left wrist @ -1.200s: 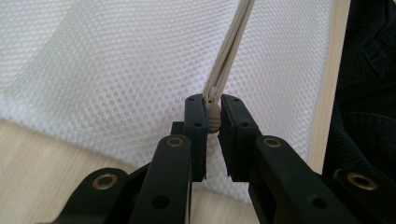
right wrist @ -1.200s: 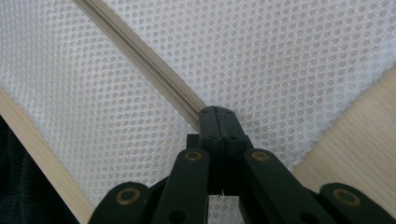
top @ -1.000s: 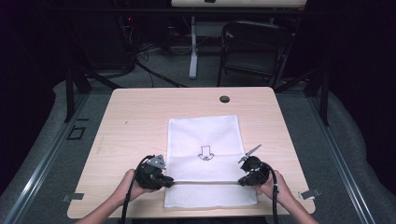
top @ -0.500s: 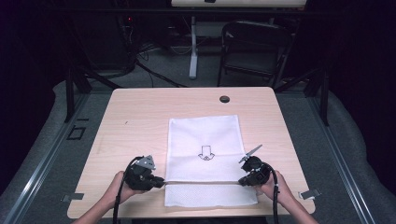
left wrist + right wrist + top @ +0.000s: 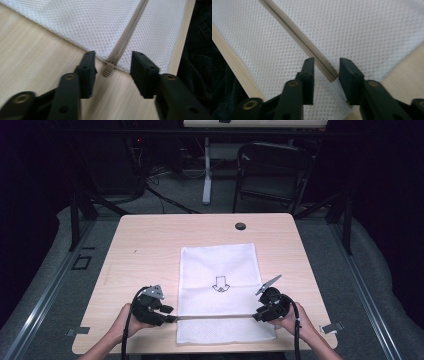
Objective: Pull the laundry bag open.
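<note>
The white mesh laundry bag (image 5: 220, 290) lies flat on the wooden table (image 5: 150, 245), its zipper (image 5: 215, 317) running straight across near the person's edge, which puts one end of the zip in front of each hand. The left gripper (image 5: 112, 67) has just been opening, its jaws apart and gripping nothing, with the zipper pull (image 5: 108, 69) lying free between them at the bag's left edge. The right gripper (image 5: 326, 71) has just been opening too, straddling the zipper's far end without pinching it, so the bag rests loose.
</note>
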`<act>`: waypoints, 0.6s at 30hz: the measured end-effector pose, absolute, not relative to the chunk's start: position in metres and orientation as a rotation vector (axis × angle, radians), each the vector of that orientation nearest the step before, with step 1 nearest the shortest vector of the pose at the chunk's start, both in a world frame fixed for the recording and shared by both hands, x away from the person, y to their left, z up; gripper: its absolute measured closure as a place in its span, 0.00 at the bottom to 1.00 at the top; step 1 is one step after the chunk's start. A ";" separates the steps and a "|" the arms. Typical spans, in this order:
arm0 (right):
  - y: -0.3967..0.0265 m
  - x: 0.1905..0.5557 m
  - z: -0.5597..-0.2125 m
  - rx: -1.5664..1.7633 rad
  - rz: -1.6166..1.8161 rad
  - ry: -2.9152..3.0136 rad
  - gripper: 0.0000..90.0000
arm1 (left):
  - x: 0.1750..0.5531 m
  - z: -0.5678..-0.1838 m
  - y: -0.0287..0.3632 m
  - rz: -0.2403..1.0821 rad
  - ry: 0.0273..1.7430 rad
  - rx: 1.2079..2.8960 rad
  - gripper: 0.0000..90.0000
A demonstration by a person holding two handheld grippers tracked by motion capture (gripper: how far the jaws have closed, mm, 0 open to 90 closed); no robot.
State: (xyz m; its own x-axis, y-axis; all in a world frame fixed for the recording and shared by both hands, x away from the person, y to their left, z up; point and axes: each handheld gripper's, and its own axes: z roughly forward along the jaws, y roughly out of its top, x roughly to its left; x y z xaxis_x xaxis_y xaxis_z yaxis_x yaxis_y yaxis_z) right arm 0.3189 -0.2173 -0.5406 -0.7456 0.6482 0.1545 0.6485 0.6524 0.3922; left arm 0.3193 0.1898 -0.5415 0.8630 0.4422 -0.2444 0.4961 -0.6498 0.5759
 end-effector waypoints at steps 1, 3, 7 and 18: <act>-0.219 0.318 -0.536 -1.110 -0.707 -2.867 0.65 | 0.320 -0.540 0.190 -0.095 0.688 2.371 0.54; -0.224 0.318 -0.526 -1.138 -0.747 -2.885 0.53 | 0.320 -0.536 0.193 -0.076 0.719 2.352 0.44; -0.237 0.315 -0.512 -1.213 -0.823 -2.914 0.27 | 0.318 -0.524 0.199 0.003 0.797 2.315 0.29; -0.296 0.303 -0.508 -1.510 -0.858 -2.895 0.00 | 0.312 -0.513 0.221 0.148 0.987 2.255 0.13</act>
State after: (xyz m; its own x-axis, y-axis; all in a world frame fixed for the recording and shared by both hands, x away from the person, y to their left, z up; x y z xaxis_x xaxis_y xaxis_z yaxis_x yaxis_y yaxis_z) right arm 0.3030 -0.2963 -0.5077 -0.5782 0.8155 0.0256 0.6977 0.4780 0.5336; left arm 0.3121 0.2206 -0.5127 0.7085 0.6890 -0.1525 0.6138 -0.4951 0.6149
